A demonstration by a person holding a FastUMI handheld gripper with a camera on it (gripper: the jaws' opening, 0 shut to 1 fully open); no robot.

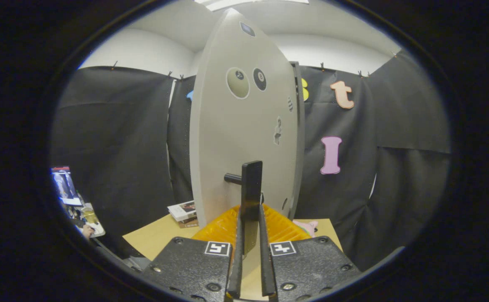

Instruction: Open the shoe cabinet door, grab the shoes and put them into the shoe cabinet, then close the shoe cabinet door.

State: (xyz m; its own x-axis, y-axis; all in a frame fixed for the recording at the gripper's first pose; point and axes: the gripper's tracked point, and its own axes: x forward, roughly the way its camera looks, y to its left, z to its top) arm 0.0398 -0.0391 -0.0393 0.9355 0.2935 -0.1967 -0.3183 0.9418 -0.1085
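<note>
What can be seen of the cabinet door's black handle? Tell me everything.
The black handle is a flat, upright bar, matte and dark, standing off the pale grey cabinet door on a short black post that shows at its left. It sits low on the door, above the orange tray. The hand-held gripper has its two fingers drawn in close on either side of the bar's lower end, apparently clamping it.
</note>
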